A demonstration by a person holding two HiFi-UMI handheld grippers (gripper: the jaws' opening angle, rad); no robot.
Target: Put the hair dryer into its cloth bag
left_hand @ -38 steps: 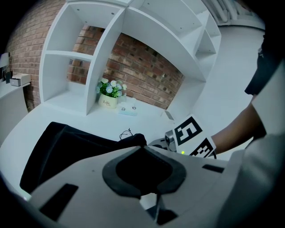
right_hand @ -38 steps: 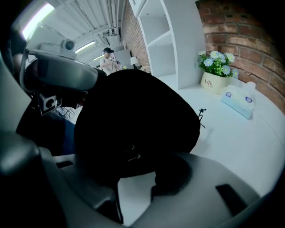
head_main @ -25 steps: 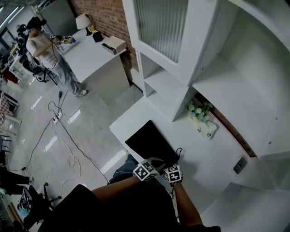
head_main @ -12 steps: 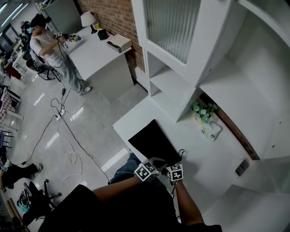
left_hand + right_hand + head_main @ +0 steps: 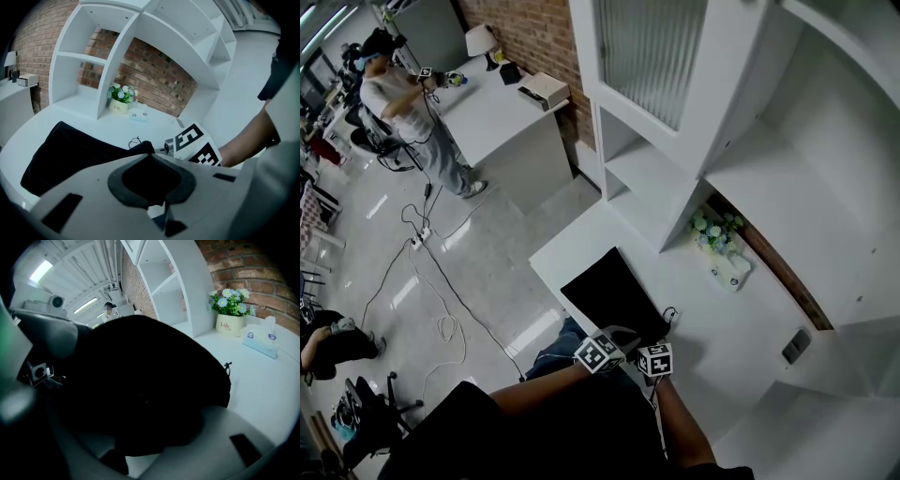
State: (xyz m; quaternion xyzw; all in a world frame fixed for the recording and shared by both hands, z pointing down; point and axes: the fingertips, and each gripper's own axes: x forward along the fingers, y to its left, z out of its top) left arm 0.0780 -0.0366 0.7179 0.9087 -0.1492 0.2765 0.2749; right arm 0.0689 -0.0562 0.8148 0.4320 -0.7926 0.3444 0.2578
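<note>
1. Head view: the black cloth bag (image 5: 607,292) lies flat on the white counter (image 5: 572,246), on our side of the flower pot (image 5: 712,234). The left gripper (image 5: 617,339) and right gripper (image 5: 660,345) meet at the bag edge farthest from the pot. We see no hair dryer.
2. Left gripper view: the jaws are clenched on a fold of the bag. It looks soft, light and limp, so we judge its mouth hem the best hold.
3. Right gripper view: the jaws are likewise clamped on black cloth. The pot reads "Life"; the tissue box (image 5: 260,343) beside it is illegible.
</note>
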